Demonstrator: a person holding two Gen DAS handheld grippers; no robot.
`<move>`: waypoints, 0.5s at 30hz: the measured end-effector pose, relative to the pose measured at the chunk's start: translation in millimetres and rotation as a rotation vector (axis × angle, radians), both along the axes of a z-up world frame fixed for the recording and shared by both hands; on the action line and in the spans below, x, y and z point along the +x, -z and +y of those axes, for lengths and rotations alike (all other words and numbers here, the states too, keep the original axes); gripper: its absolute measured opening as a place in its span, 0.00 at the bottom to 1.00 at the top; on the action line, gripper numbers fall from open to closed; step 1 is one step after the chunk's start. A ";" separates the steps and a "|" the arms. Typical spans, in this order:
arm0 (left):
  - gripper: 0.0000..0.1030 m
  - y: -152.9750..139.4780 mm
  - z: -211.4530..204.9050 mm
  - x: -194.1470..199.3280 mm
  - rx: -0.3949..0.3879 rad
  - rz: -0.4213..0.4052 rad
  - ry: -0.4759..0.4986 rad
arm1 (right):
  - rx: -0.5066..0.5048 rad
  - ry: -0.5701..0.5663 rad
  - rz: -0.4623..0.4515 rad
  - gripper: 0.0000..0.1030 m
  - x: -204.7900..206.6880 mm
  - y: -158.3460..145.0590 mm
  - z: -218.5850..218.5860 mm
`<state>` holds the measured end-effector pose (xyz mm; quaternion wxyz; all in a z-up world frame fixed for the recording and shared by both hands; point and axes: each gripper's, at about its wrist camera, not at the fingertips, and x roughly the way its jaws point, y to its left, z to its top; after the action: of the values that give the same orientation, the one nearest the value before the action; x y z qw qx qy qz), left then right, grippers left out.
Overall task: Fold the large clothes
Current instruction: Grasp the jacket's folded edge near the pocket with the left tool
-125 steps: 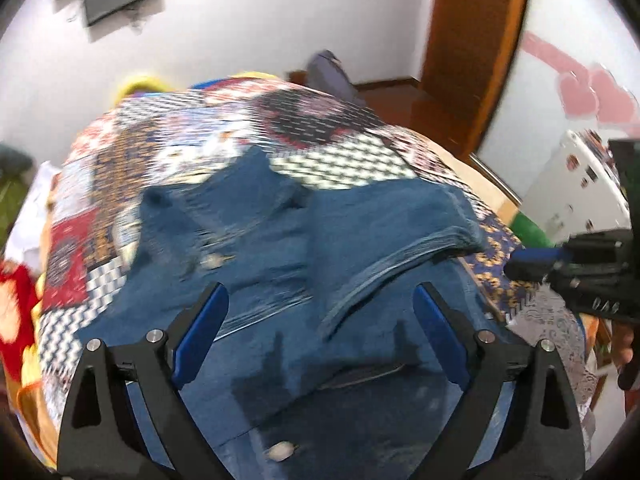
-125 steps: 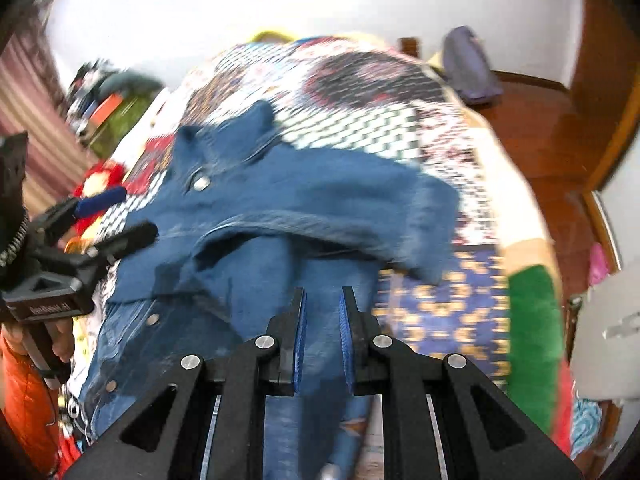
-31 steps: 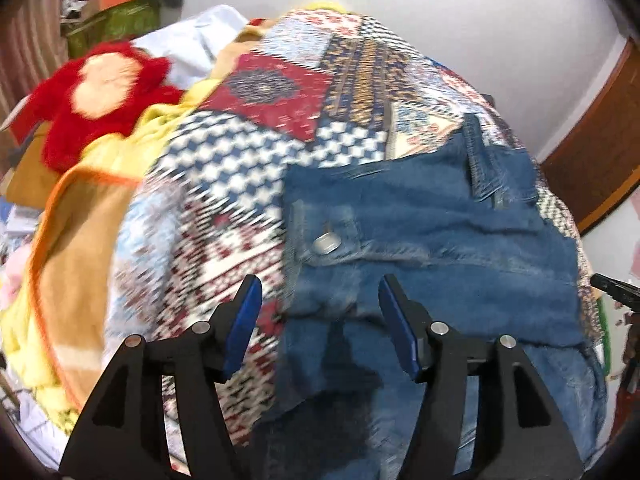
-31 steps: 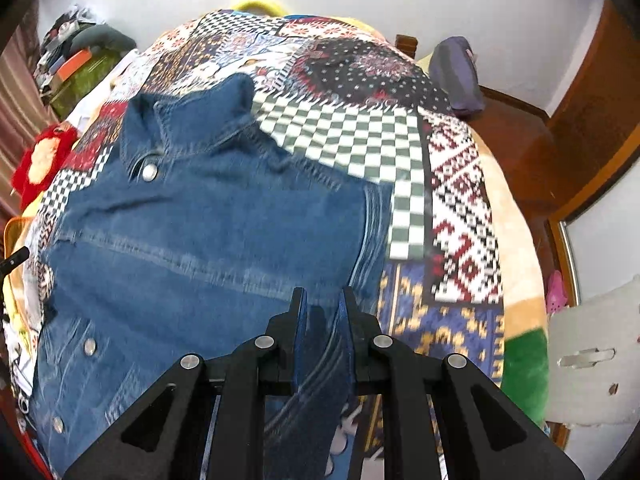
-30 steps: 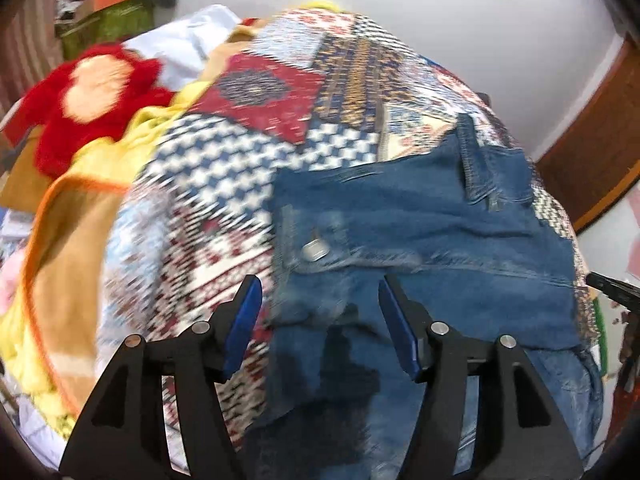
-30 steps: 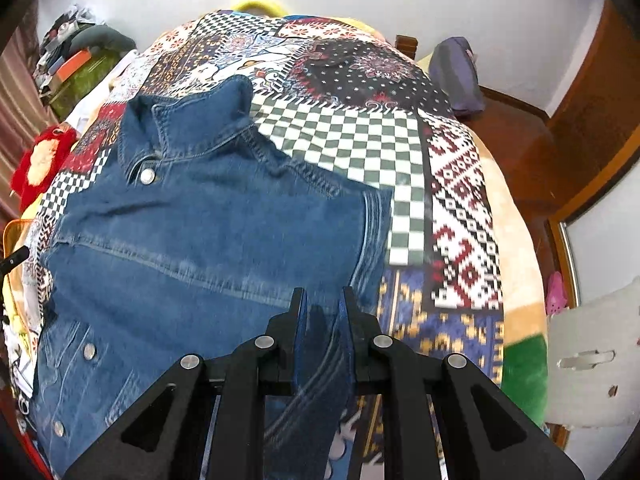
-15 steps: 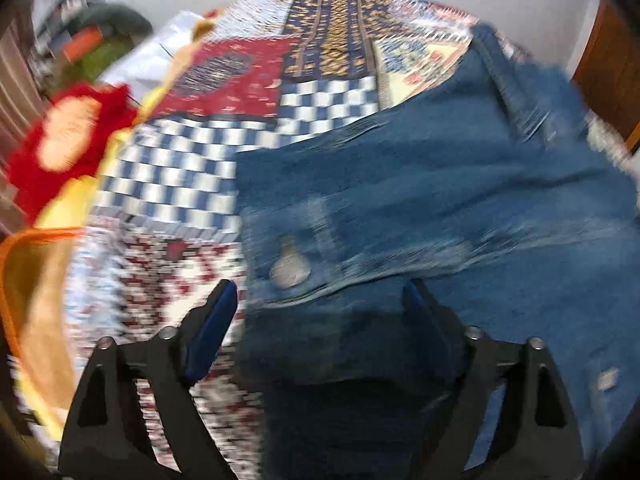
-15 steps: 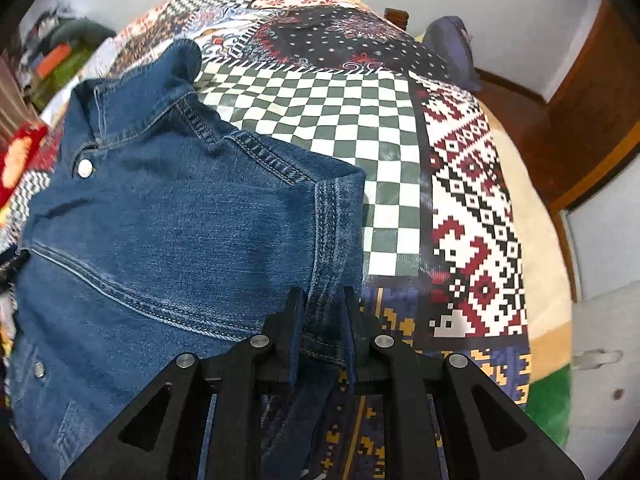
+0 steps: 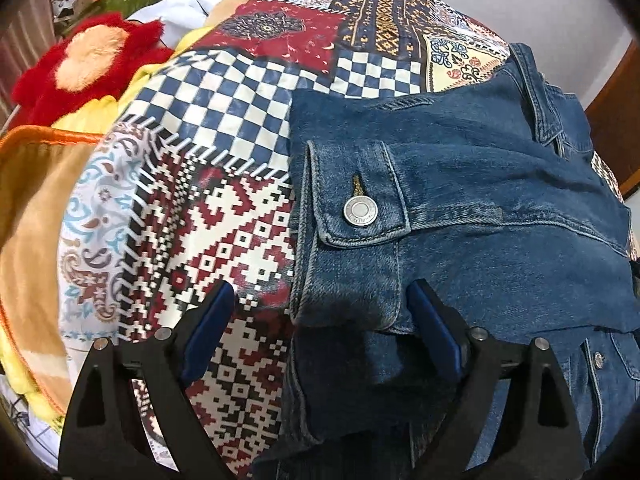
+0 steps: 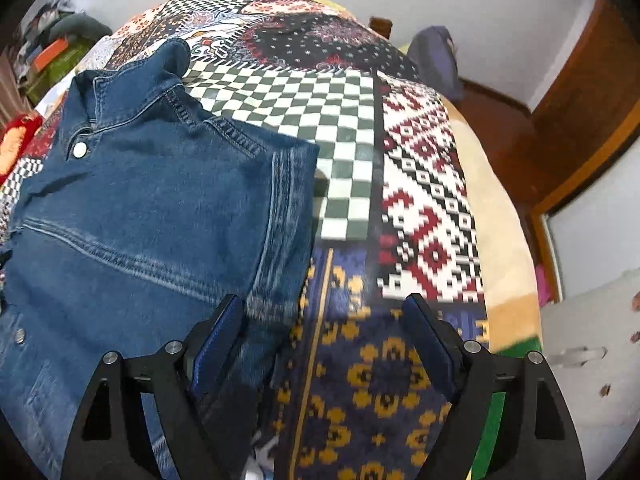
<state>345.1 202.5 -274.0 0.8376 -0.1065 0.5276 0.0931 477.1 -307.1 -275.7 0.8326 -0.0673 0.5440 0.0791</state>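
- Since a second ago: right gripper (image 10: pixel 322 330), then clamped on the denim jacket's (image 10: pixel 152 216) folded edge, has let go; its jaws are opening, and the folded edge lies between them with nothing pinched.
- Left gripper (image 9: pixel 318 320) stood narrower a second ago; it is now spread wide and empty, with the jacket's cuff edge (image 9: pixel 344 276) lying between the pads, unpressed.
- Jacket lies flat on the patchwork bedspread (image 10: pixel 348 128), collar (image 10: pixel 132 80) toward the far end of the bed, sleeves folded in over the body.
- Left wrist view: buttoned cuff with metal snap (image 9: pixel 360 210) sits on top of the denim; checkered and red-white patches to its left.
- Red plush toy (image 9: pixel 84 68) at the far left beside the bed, apart from the jacket.
- Wooden door frame (image 10: pixel 584 120) at right.
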 end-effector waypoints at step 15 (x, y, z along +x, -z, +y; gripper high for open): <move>0.86 -37.4 42.7 58.7 -0.082 -0.037 -0.017 | 0.276 0.030 -0.029 0.78 38.6 -34.0 4.0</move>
<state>403.7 245.1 -236.6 0.8415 -0.1470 0.5142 0.0765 515.8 -303.0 -241.7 0.8429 0.0550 0.5167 0.1398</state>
